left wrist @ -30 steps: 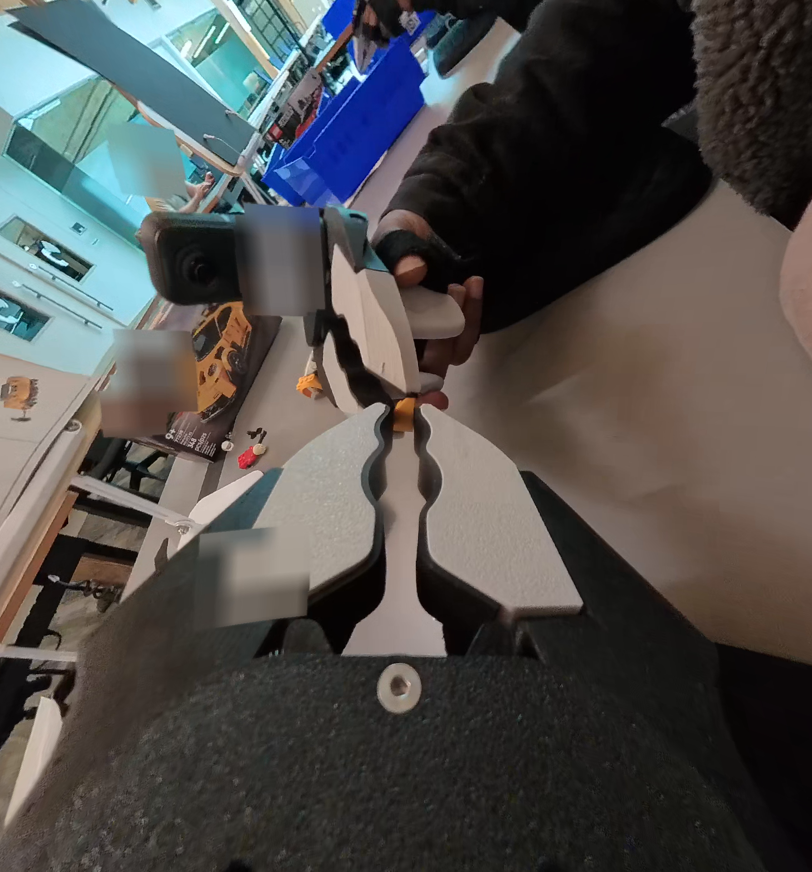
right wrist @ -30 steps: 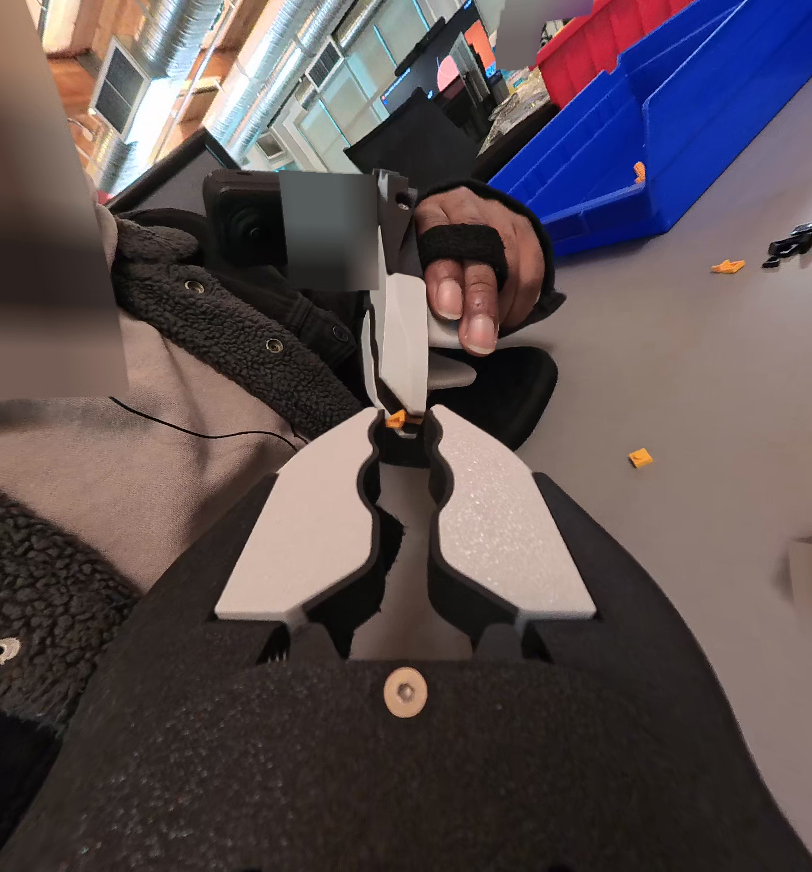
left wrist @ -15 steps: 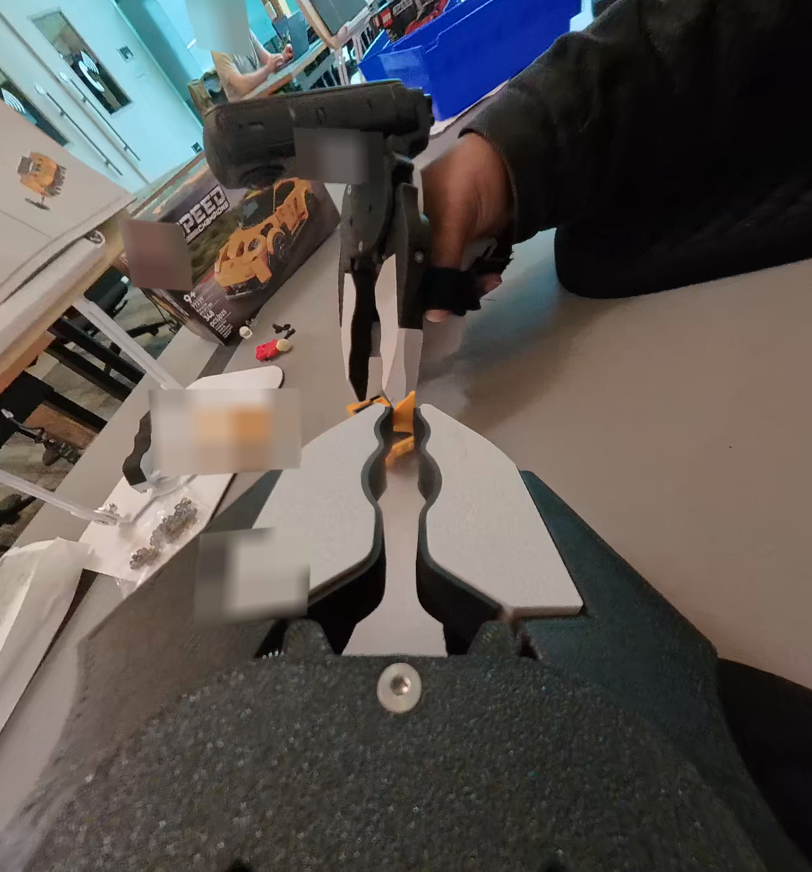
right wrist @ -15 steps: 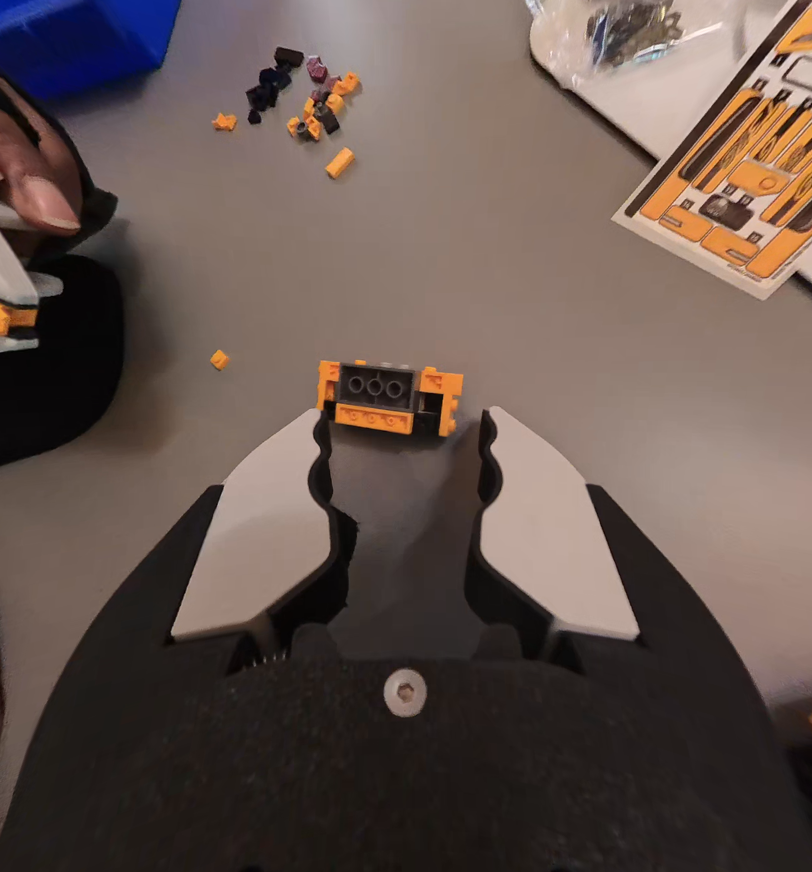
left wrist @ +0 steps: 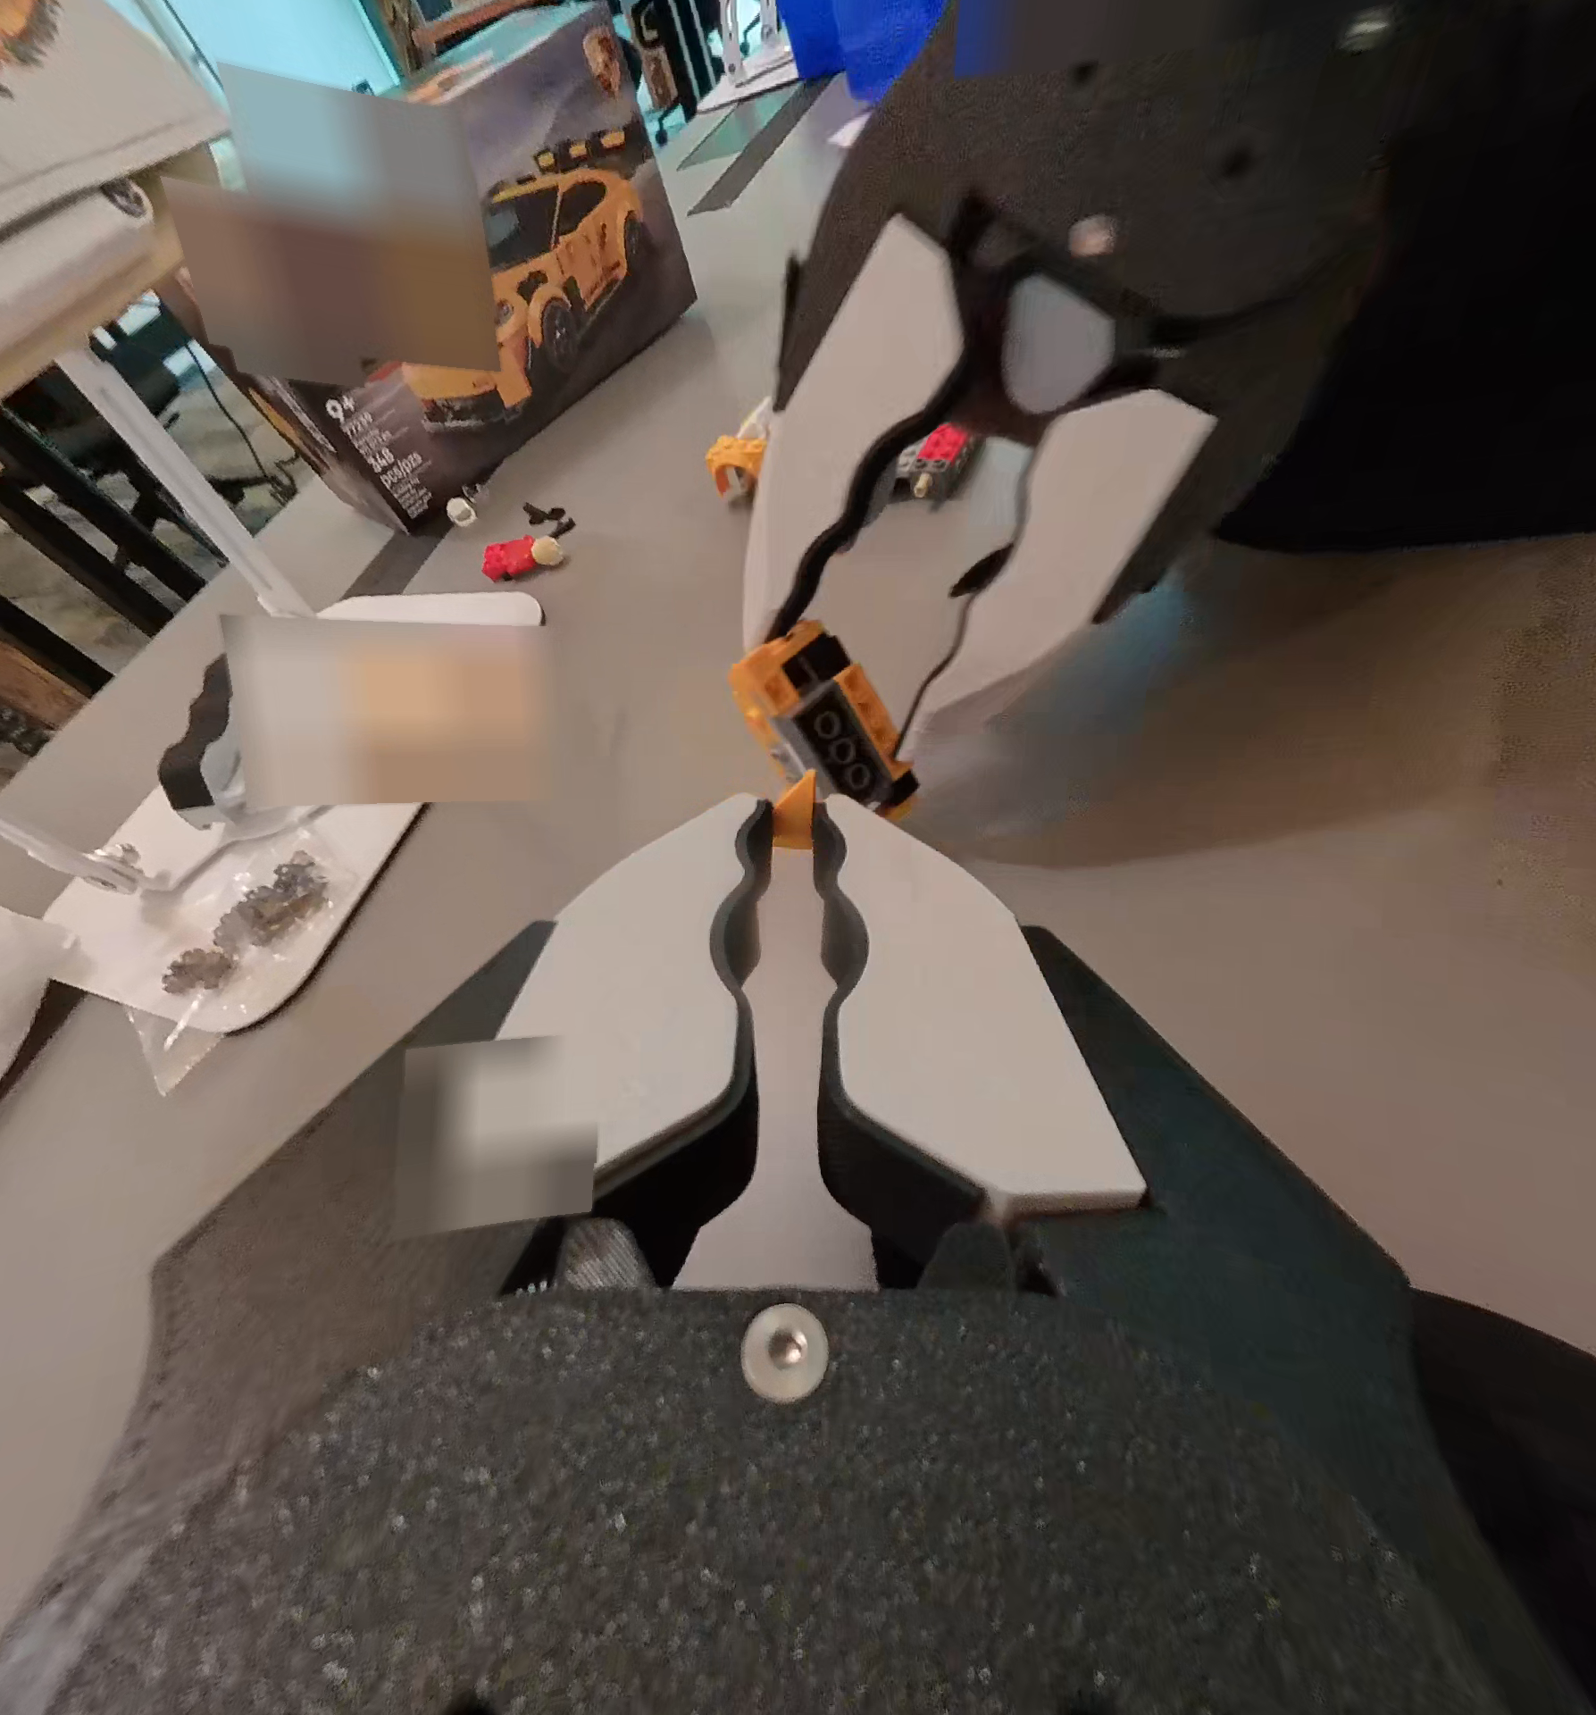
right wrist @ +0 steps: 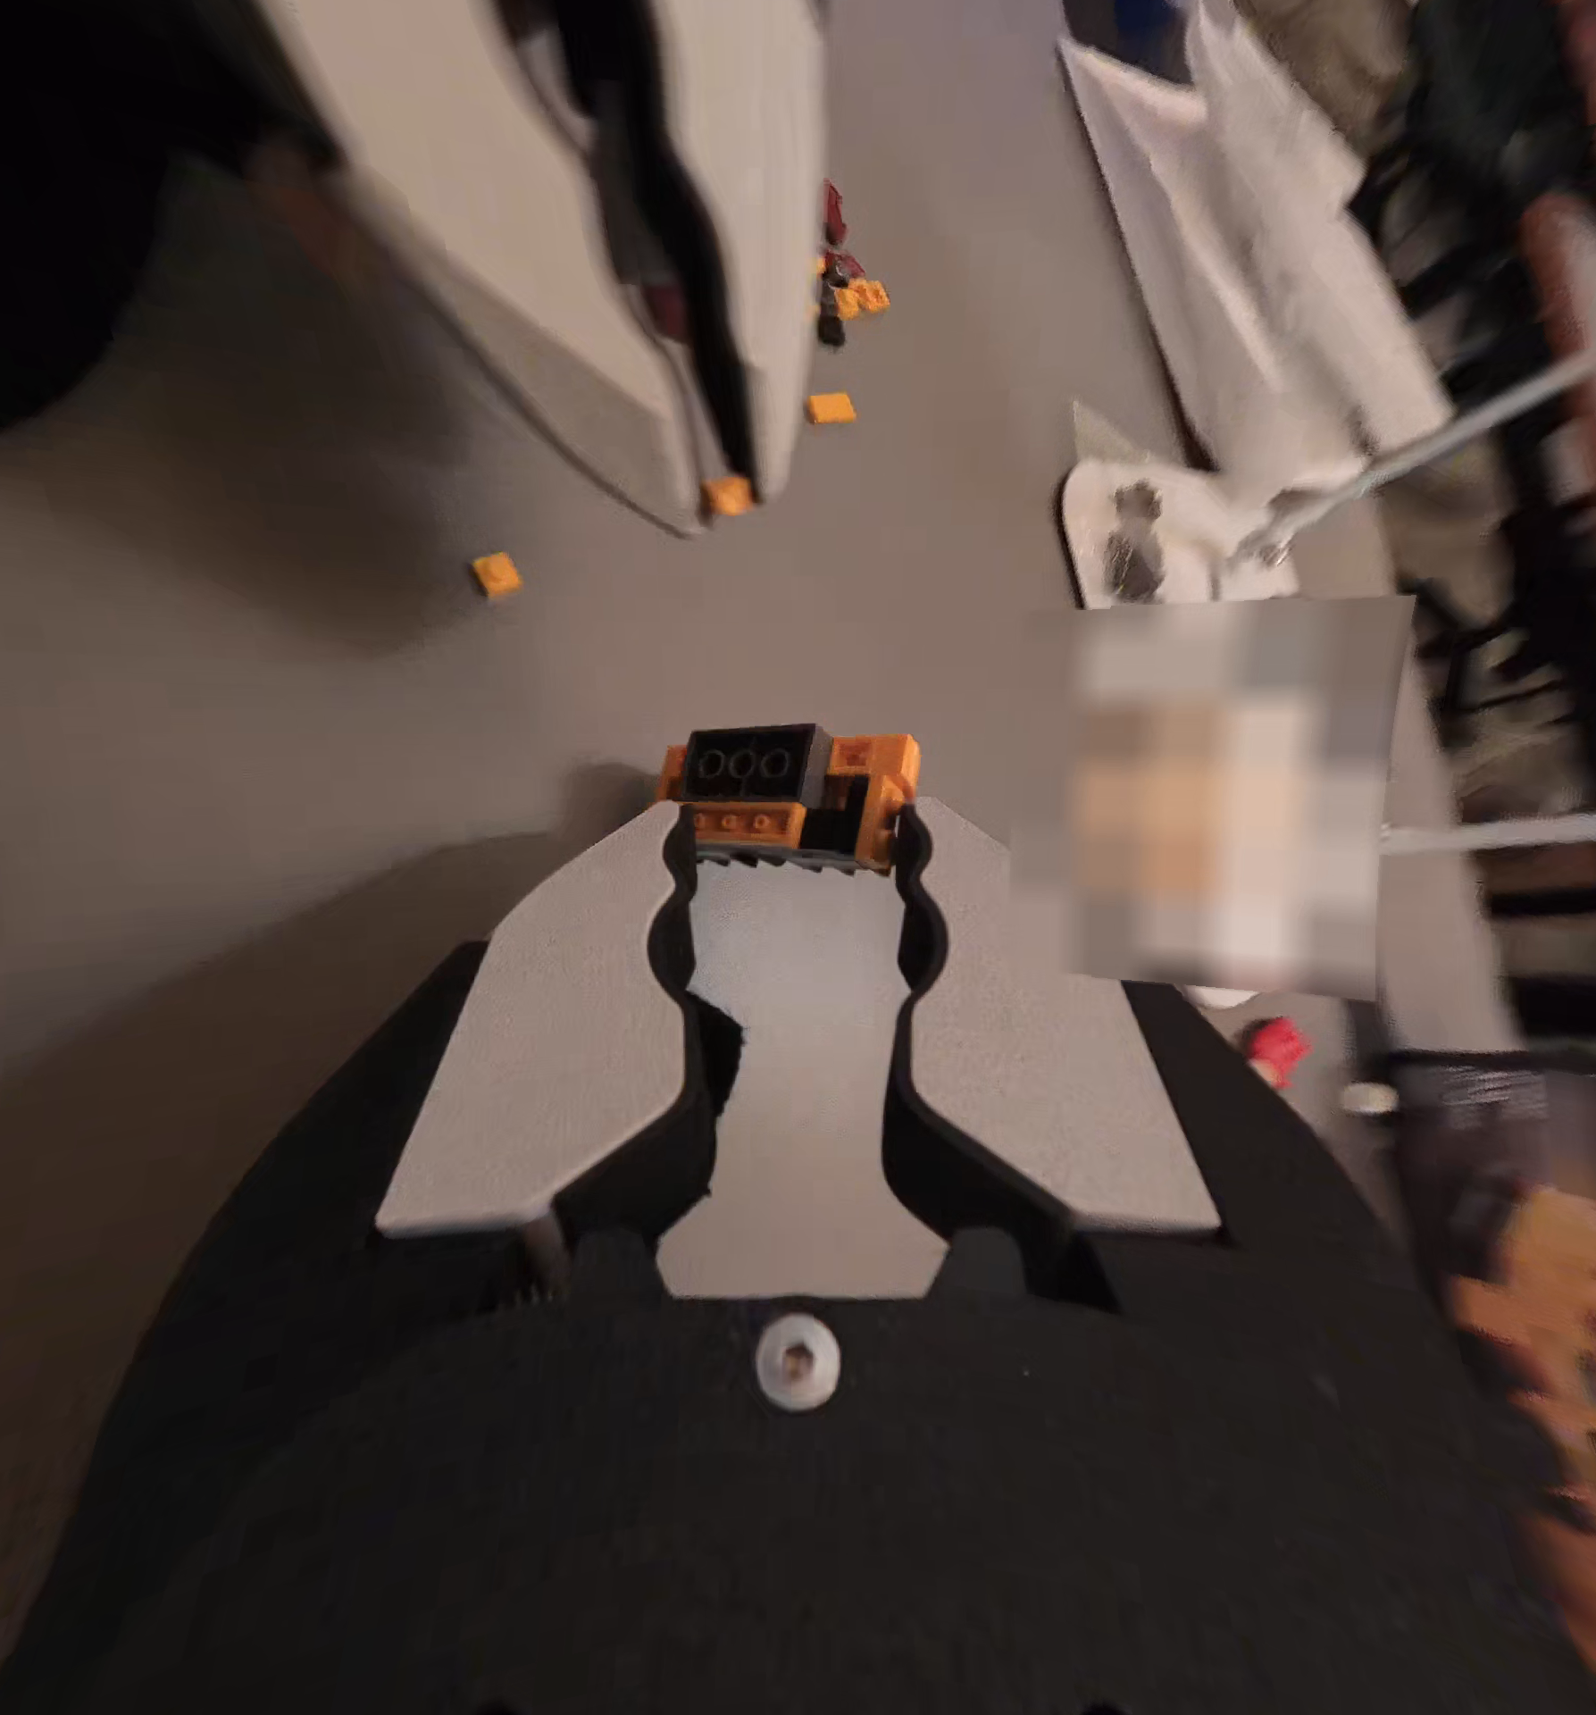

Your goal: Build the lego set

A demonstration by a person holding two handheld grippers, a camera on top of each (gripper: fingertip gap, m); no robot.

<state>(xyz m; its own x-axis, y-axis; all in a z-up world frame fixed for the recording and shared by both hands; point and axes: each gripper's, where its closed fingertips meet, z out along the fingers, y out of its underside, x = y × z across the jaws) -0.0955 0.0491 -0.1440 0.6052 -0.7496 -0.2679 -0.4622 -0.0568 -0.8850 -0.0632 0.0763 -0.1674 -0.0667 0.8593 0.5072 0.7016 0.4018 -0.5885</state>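
The left gripper [left wrist: 792, 817] pinches a tiny orange piece [left wrist: 794, 818]. At 1 o'clock, the right gripper [right wrist: 794, 826] squeezes the small block [right wrist: 789, 796]. Most loose bricks [right wrist: 845, 297] wait unbuilt.

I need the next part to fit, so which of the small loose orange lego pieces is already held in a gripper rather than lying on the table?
The small orange piece pinched at the left gripper tips. The two flat orange tiles lie loose on the grey table.

Grey tabletop [left wrist: 1286, 974] stretched ahead of the gripper; teal-lit wall [left wrist: 311, 37] far ahead-left; dark desk legs [left wrist: 51, 520] left, beyond the edge.
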